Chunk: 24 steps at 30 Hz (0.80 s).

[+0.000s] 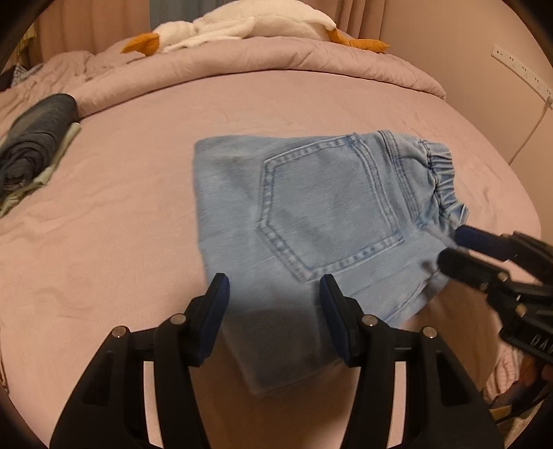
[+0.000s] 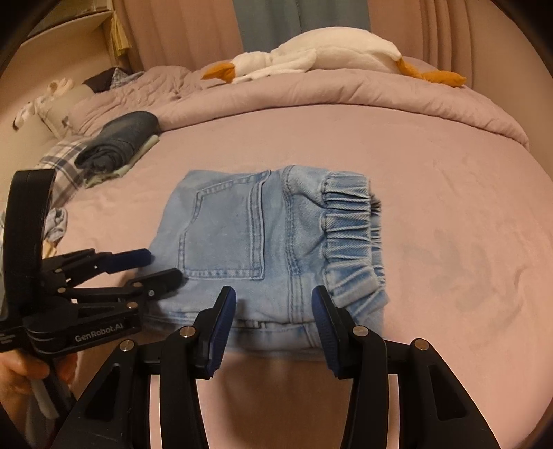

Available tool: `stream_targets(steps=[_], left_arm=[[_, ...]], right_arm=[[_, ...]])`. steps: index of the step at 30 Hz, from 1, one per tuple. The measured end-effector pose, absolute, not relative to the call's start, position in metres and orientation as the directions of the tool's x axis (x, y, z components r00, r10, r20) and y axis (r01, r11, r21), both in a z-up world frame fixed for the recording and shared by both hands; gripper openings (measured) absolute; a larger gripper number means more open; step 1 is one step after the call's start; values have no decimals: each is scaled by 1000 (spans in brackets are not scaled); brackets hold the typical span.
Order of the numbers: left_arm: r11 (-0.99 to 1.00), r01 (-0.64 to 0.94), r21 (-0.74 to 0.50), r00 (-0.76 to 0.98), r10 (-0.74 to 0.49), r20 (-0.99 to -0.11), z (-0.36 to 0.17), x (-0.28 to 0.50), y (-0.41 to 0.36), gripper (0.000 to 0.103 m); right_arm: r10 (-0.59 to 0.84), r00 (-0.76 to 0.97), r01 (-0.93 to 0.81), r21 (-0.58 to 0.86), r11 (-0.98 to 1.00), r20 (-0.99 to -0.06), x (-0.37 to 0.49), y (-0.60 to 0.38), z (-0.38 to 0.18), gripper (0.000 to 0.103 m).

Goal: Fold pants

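Note:
Light-blue jeans [image 1: 321, 207] [image 2: 262, 238] lie folded into a compact rectangle on the pink bedsheet [image 1: 103, 259] [image 2: 449, 259], with the back pocket facing up and the elastic waistband on the right. My left gripper [image 1: 274, 281] [image 2: 160, 266] hovers at the fold's near left corner, and its jaws stand apart over the denim. At the near edge by the waistband, my right gripper [image 2: 273, 293] [image 1: 452, 247] also has its jaws apart, with the denim edge lying between the fingers. Neither gripper's pads press on the cloth.
A pile of dark folded clothes [image 1: 38, 138] [image 2: 117, 145] lies at the left of the bed, beside a plaid cloth [image 2: 65, 162]. A white goose plush [image 1: 242, 24] [image 2: 328, 51] rests on the bunched quilt [image 1: 242, 65] at the far side. A hand [image 2: 20, 373] holds the left gripper.

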State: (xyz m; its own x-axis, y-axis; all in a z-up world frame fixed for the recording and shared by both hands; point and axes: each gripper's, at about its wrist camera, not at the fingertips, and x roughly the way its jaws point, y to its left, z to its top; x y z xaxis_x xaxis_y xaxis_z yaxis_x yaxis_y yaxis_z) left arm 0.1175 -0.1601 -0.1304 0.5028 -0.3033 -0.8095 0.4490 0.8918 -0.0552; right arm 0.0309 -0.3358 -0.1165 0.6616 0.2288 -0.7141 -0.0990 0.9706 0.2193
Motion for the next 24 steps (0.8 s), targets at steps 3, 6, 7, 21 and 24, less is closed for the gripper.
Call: stream_targets(steps=[3,6,7,21,24], left_arm=[[894,445,-53,501,-297,-813,-134,112,-153,55],[897,433,-86,469,-305,-829,-143,113,-148,57],[899,428,-98,466,-312,-828,-144,114,-147,57],[910,388,-144,496,-338,-800,-130,97,-133,61],[910,391,-139,504,-338,-795,-128,94,-131,61]], right_arm=[[211,668,-86,209,974,-713,26,-337,-117,46],[216,650,-67,228,971,-728,31,-341,-124,46],[225,646,-67,239,969,-730,32,-342,-127,46],[303,664,-18,391,920,-683,13,-369,-123,49],[346,686,-59,425,903,-640,11,-366,-113,50]])
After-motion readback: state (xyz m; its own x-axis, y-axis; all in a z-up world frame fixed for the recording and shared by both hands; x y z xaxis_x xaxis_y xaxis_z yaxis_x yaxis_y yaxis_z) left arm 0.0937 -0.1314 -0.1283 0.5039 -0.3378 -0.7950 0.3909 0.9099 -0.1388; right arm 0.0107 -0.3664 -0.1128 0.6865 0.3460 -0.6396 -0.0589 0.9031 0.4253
